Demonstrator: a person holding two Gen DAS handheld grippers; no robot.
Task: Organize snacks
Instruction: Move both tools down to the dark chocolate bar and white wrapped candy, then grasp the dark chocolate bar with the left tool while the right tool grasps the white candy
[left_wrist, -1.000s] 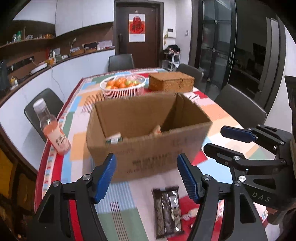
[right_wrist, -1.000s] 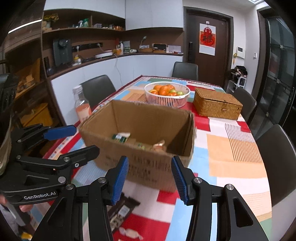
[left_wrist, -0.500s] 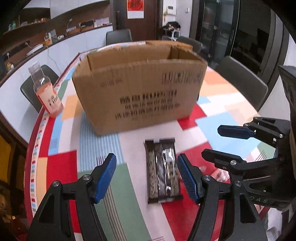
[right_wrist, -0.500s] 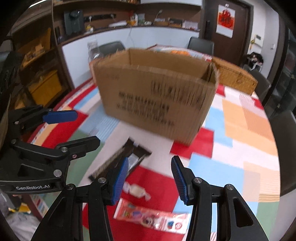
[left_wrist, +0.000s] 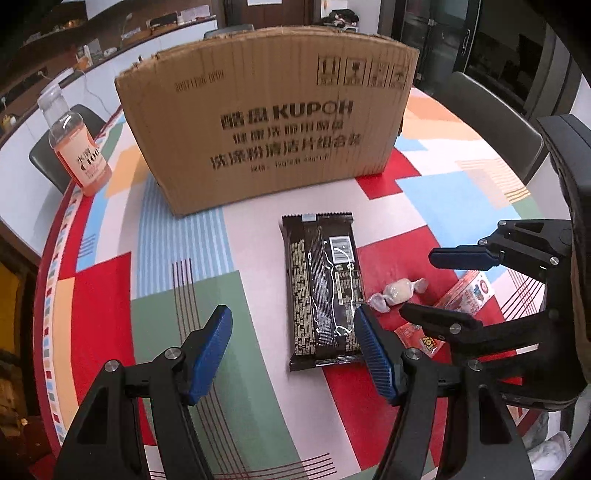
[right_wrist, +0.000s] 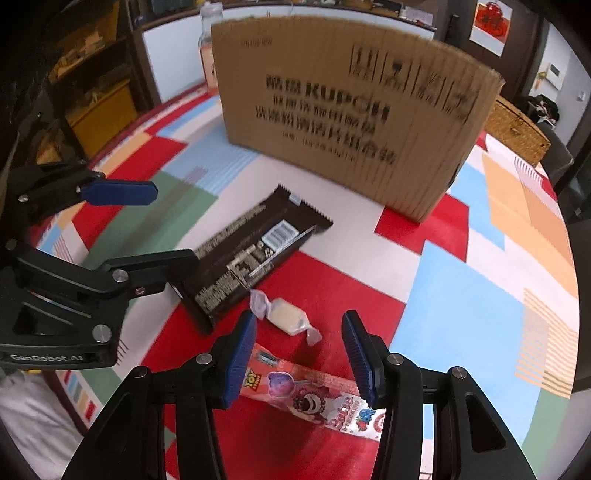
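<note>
A dark brown snack pack (left_wrist: 322, 291) lies flat on the patterned tablecloth in front of the cardboard box (left_wrist: 269, 122); it also shows in the right wrist view (right_wrist: 243, 254). A white wrapped candy (right_wrist: 284, 317) and a pink Toy Story packet (right_wrist: 317, 400) lie beside it. My left gripper (left_wrist: 295, 350) is open and empty, low over the near end of the brown pack. My right gripper (right_wrist: 299, 358) is open and empty, just above the candy and pink packet. The box (right_wrist: 351, 107) stands behind the snacks.
A bottle of pink drink (left_wrist: 75, 147) stands left of the box near the table edge. A wicker box (right_wrist: 517, 125) sits behind the cardboard box to the right. Chairs (left_wrist: 487, 118) ring the round table.
Both grippers have dropped from above the box down to the snacks lying in front of it. Both stayed open and empty.
</note>
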